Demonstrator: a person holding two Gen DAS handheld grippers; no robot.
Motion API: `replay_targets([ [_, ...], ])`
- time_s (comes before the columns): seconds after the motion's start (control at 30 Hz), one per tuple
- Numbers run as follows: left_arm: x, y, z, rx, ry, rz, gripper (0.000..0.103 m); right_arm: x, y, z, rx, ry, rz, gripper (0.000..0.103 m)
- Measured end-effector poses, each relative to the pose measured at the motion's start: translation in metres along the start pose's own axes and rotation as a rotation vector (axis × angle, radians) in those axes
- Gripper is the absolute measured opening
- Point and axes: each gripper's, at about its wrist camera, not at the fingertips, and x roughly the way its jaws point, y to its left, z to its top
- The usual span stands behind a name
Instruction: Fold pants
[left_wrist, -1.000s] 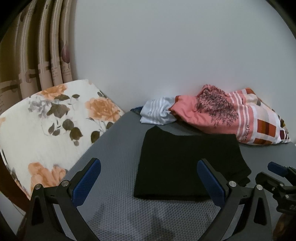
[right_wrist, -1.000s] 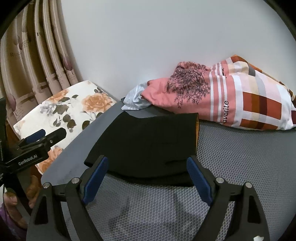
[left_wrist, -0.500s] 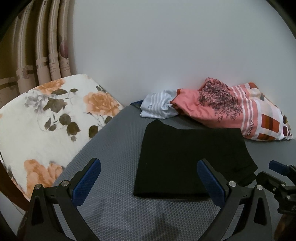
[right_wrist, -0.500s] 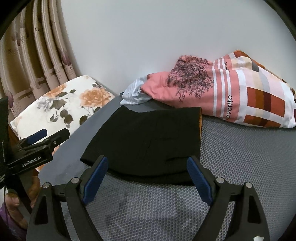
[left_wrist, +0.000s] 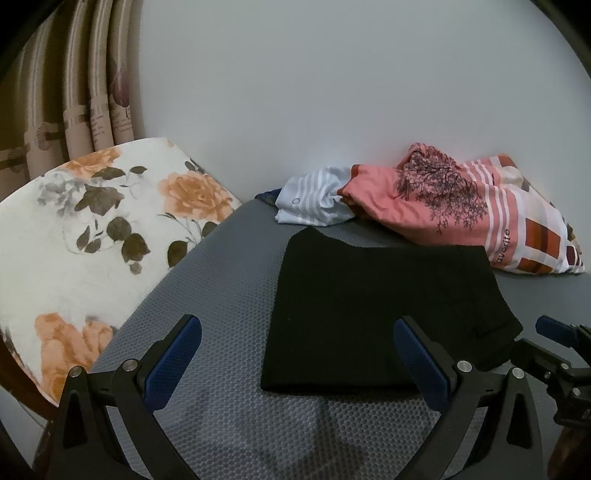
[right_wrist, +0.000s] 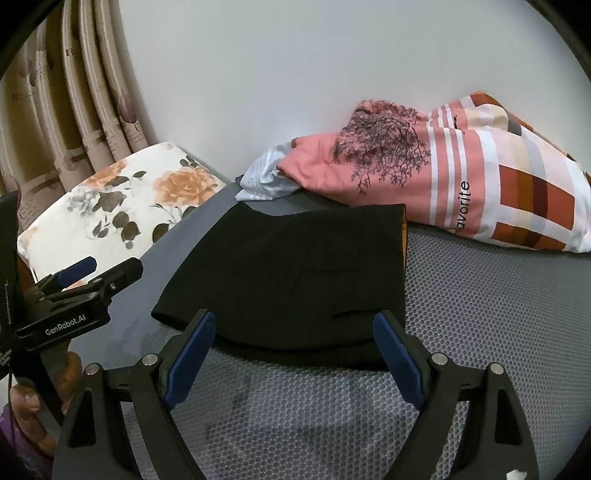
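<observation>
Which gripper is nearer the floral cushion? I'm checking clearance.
Left. The left gripper hangs beside the floral cushion; the right gripper faces the black pants, farther away.

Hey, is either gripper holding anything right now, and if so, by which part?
Nothing is held. The left gripper and right gripper are both open, short of the folded black pants lying on the grey mat.
</observation>
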Motion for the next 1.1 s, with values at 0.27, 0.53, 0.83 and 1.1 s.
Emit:
replay_targets([
  [0.27, 0.010, 0.001, -0.001, 0.000, 0.015, -0.010, 0.103, 0.006, 0.000, 0.000, -0.001, 0.007, -0.007, 0.085],
  [0.53, 0.019, 0.000, -0.003, 0.012, 0.022, -0.012, 0.103, 0.012, 0.001, -0.002, 0.006, 0.012, -0.015, 0.085],
  [0.83, 0.031, 0.002, -0.006, 0.010, 0.036, -0.016, 0.103, 0.020, 0.000, -0.004, 0.013, 0.025, -0.018, 0.086],
  [1.1, 0.037, 0.001, -0.009, 0.024, 0.038, -0.021, 0.103, 0.027, -0.002, -0.007, 0.022, 0.037, -0.017, 0.086],
])
